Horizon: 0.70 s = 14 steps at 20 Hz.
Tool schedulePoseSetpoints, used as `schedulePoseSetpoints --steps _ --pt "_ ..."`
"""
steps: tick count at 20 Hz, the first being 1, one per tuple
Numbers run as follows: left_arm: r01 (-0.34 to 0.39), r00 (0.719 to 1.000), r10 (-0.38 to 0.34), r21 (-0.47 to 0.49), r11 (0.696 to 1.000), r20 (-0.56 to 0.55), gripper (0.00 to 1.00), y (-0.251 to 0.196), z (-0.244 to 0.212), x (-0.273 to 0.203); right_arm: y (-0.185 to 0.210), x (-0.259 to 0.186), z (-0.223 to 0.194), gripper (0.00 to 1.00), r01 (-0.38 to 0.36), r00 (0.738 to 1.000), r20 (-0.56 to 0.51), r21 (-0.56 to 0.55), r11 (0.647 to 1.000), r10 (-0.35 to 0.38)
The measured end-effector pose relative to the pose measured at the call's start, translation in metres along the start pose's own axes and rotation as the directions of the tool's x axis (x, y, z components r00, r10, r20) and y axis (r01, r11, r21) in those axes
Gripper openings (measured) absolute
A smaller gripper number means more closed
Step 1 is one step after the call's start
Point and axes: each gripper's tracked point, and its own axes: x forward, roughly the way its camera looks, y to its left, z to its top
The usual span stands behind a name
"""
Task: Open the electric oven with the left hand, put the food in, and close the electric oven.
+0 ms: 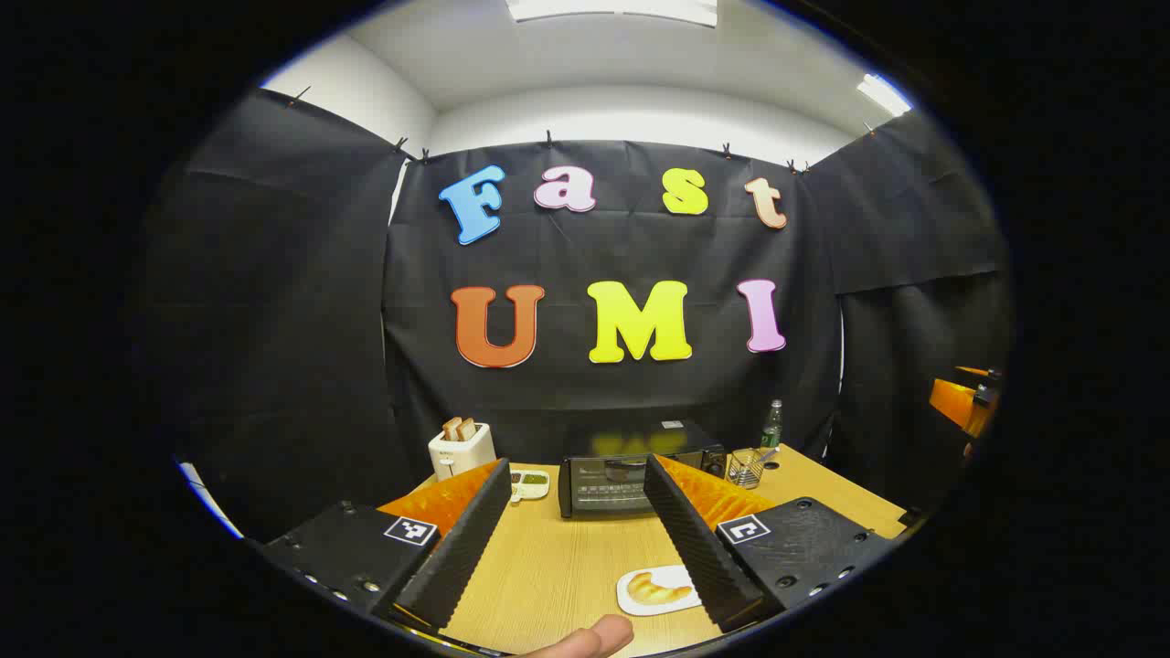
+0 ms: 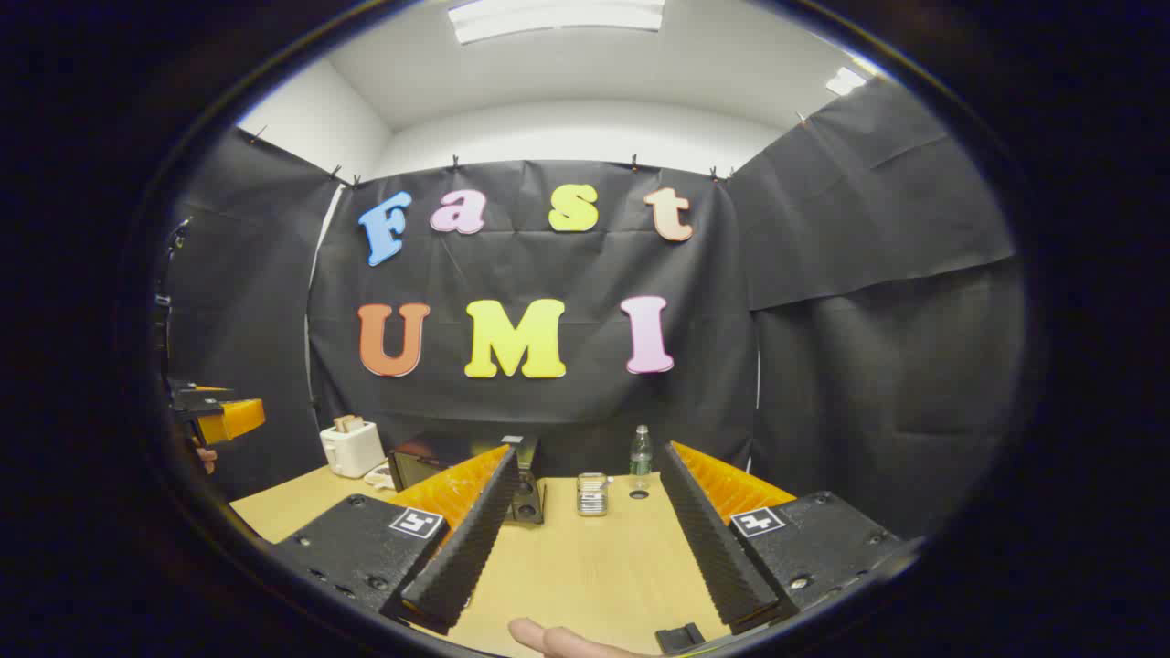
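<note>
Black cloth is hanging on all sides of the booth, clipped along its top edge, with white walls and lit ceiling panels showing above it. Below, a pale wood-grain surface (image 1: 567,557) is carrying everything you are working with. In the left gripper view, the electric oven (image 1: 631,475) is sitting at the back of the surface against the cloth, its glass door closed and facing you. A white toaster (image 1: 462,450) holding slices of bread is standing to its left, with a small white dish (image 1: 530,482) lying between them. On the oven's other side, a wire basket (image 1: 748,468) and a green bottle (image 1: 772,426) are standing near each other. The food, a croissant (image 1: 656,588) on a small white plate (image 1: 631,599), is lying on the near part of the surface, well apart from the oven and just beside your left tool's inner right finger.

You are holding the left tool (image 1: 576,539) above the surface with its jaws spread wide and nothing between them. A fingertip (image 1: 594,638) is showing at the lower edge.

In the right gripper view, your right tool (image 2: 585,539) is likewise hovering wide open and empty; the oven is partly hidden behind its left finger.
</note>
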Motion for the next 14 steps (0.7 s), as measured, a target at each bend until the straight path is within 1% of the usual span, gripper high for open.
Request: schedulePoseSetpoints --steps 3,7,9,13,14 --pt "-0.010 1.000 0.010 -0.003 1.000 0.014 0.96 0.003 0.000 0.005 -0.004 0.002 -0.003 0.99 -0.004 1.000 0.008 0.005 1.000 0.004" --pt "0.020 1.000 -0.020 -0.013 1.000 -0.009 0.95 -0.001 -0.009 0.023 -0.012 0.009 -0.008 0.98 0.005 1.000 0.015 0.013 1.000 -0.005" --pt "0.025 0.999 -0.026 -0.024 0.999 -0.020 0.96 -0.001 -0.014 0.031 -0.014 0.012 -0.011 0.99 -0.008 1.000 0.010 0.012 1.000 0.007" --pt "0.036 0.999 -0.036 -0.048 0.998 -0.014 0.95 -0.003 -0.014 0.045 -0.025 0.020 -0.016 0.99 -0.003 1.000 0.024 0.033 0.999 0.002" --pt "0.038 0.999 -0.038 -0.055 0.998 -0.015 0.95 -0.004 -0.017 0.054 -0.028 0.024 -0.018 0.98 0.002 0.999 0.032 0.030 1.000 -0.003"
